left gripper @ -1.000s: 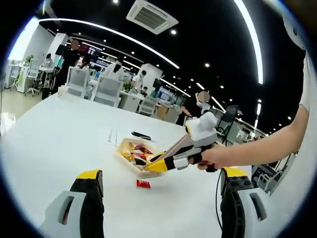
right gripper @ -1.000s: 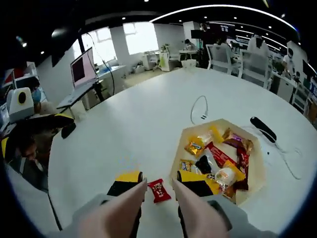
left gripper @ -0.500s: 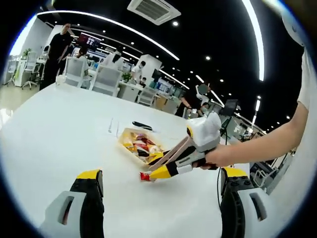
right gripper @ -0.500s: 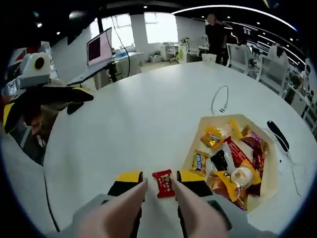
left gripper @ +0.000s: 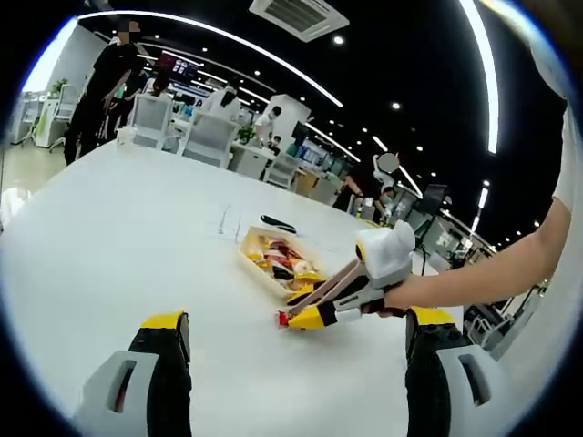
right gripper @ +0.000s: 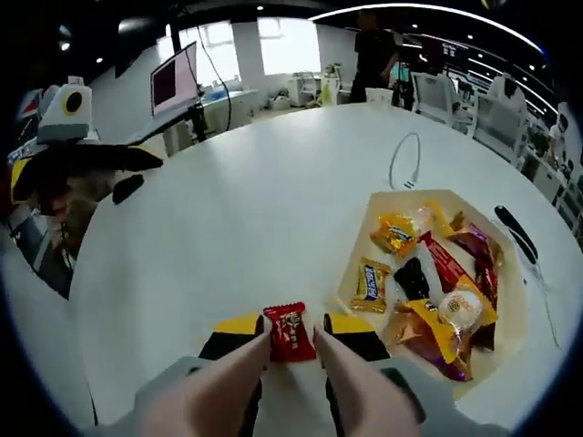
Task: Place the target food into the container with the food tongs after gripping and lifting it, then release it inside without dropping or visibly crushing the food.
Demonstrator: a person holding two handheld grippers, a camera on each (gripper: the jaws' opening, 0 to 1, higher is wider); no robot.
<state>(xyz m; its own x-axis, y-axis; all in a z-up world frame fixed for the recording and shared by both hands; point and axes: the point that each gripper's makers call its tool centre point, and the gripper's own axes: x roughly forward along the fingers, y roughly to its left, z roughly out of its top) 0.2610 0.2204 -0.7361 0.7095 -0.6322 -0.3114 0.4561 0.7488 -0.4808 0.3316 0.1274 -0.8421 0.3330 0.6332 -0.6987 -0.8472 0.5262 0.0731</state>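
Red candy [right gripper: 288, 331] now between right tongs [right gripper: 291, 333].

Open-plan office. Large white round table [right gripper: 273, 200] up front, rows of white desks with office chairs [left gripper: 209, 137] behind, people standing and seated among them. Monitor [right gripper: 173, 82] on a stand beside the table, ceiling air-conditioning vent [left gripper: 299, 13], long curved light strips [left gripper: 228, 45], dark ceiling; probably wall screens far back.
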